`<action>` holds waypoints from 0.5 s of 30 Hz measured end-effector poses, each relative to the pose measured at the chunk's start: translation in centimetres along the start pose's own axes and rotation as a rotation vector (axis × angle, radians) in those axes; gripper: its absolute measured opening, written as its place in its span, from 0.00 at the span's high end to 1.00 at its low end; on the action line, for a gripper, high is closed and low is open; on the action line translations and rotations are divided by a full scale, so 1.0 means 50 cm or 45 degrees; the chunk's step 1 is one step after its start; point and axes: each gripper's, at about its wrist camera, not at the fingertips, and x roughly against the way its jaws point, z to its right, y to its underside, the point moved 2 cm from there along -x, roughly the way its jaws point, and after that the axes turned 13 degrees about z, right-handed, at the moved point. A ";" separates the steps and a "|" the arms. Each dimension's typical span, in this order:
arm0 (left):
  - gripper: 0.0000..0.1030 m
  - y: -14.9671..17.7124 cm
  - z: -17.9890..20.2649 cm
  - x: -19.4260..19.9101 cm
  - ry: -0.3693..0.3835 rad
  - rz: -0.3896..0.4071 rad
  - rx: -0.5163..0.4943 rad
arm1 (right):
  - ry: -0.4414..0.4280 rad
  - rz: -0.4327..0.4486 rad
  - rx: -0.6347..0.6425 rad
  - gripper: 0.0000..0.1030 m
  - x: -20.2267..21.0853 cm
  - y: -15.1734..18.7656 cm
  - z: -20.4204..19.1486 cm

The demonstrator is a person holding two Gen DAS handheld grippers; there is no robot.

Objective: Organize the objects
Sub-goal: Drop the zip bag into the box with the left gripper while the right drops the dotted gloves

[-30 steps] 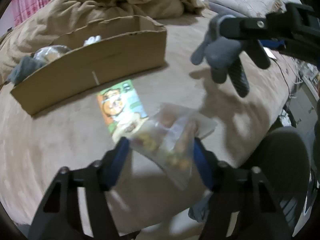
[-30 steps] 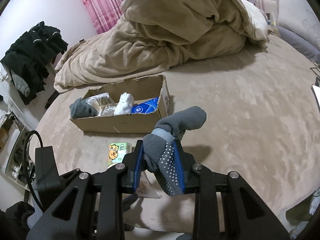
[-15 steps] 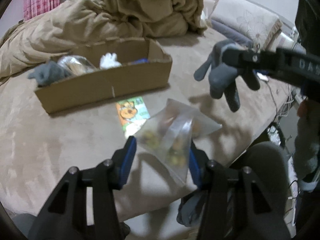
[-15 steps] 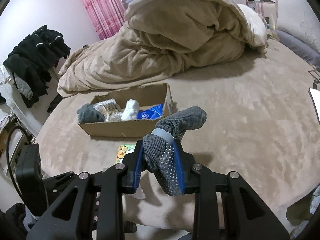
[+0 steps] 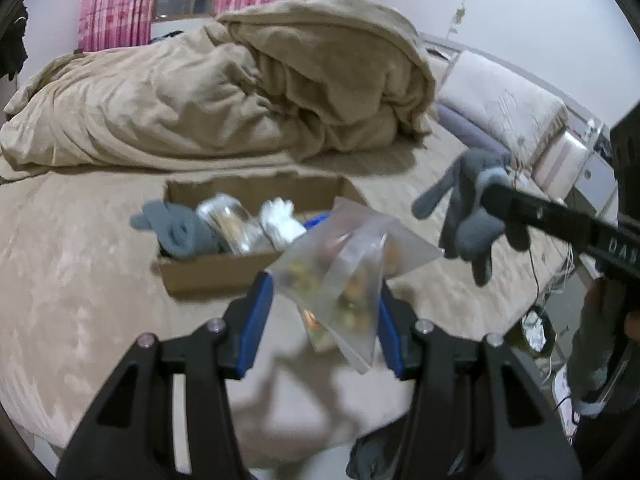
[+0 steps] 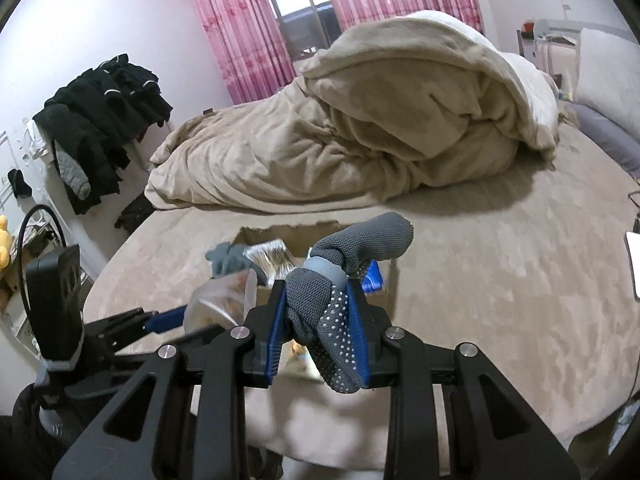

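My left gripper (image 5: 325, 312) is shut on a clear plastic bag of snacks (image 5: 344, 268) and holds it in the air just in front of the cardboard box (image 5: 216, 268). My right gripper (image 6: 318, 332) is shut on a grey knitted sock with white grip dots (image 6: 332, 304), also lifted above the bed. The sock shows in the left wrist view (image 5: 468, 216) at the right. The box holds a grey sock (image 5: 176, 228), a clear packet (image 5: 232, 224), a white item (image 5: 280, 220) and a blue packet (image 6: 372, 278).
The bed surface (image 6: 500, 280) is a beige blanket. A heaped beige duvet (image 6: 360, 128) lies behind the box. A small printed packet (image 6: 298, 358) lies on the bed under the grippers. Pillows (image 5: 504, 108) are at the right. Dark clothes (image 6: 96, 120) hang at the left wall.
Both grippers have risen and tilted up with their loads. The snack bag has come off the bed and moved toward the box. The printed packet stays on the bed below.
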 end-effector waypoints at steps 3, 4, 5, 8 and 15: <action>0.51 -0.021 -0.025 -0.010 -0.007 0.020 0.015 | 0.005 0.000 0.005 0.70 -0.025 -0.012 -0.004; 0.51 -0.028 -0.032 -0.013 -0.009 0.027 0.019 | 0.004 -0.003 0.005 0.70 -0.037 -0.016 -0.005; 0.51 -0.035 -0.038 -0.018 -0.012 0.035 0.019 | 0.001 -0.005 0.003 0.70 -0.045 -0.019 -0.007; 0.51 -0.056 -0.062 -0.038 -0.011 0.055 0.037 | -0.010 -0.014 -0.012 0.70 -0.075 -0.025 -0.006; 0.51 -0.072 -0.093 -0.110 -0.009 0.046 0.059 | 0.000 -0.065 -0.037 0.70 -0.176 -0.024 0.008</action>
